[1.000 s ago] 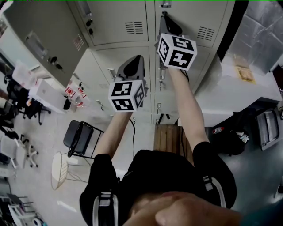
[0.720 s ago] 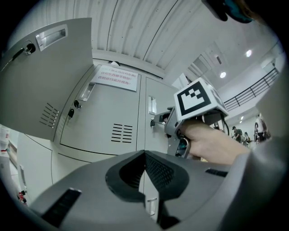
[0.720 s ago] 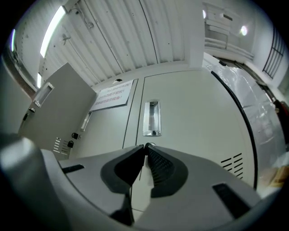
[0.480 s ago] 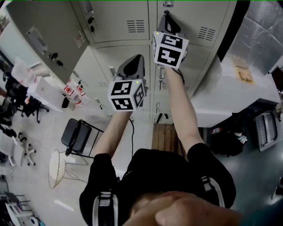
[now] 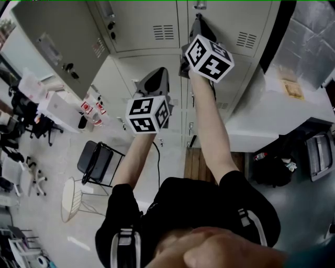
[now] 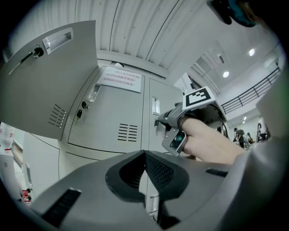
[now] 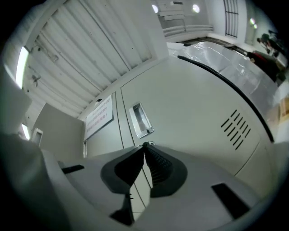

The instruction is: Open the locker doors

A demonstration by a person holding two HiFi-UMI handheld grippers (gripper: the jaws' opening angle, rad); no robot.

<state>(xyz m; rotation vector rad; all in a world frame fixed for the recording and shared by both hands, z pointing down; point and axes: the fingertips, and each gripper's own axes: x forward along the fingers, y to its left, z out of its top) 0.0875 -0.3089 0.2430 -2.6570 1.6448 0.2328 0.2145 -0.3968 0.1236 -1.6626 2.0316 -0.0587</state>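
A bank of grey lockers fills the top of the head view. My right gripper (image 5: pixel 197 22) is raised to the upper right locker door (image 5: pixel 235 15), at its left edge. In the right gripper view the jaws meet on a small round key head (image 7: pixel 146 143) just below the door's label holder (image 7: pixel 141 120); this gripper (image 7: pixel 144 146) is shut on it. My left gripper (image 5: pixel 157 78) hangs lower in front of the middle lockers, shut and empty (image 6: pixel 144 153). The far-left locker door (image 5: pixel 52 42) stands swung open (image 6: pixel 49 85). The middle upper door (image 6: pixel 113 117) is closed, with a key (image 6: pixel 82 107) in it.
A white counter (image 5: pixel 282 104) juts out right of the lockers. On the floor stand a black folding chair (image 5: pixel 97 159), a white wire stool (image 5: pixel 70 201) and a wooden slatted bench (image 5: pixel 199 162). A printed notice (image 6: pixel 118 79) is stuck above the middle door.
The right gripper's marker cube has rolled about its own axis while staying at the upper right door. The left gripper has barely shifted.
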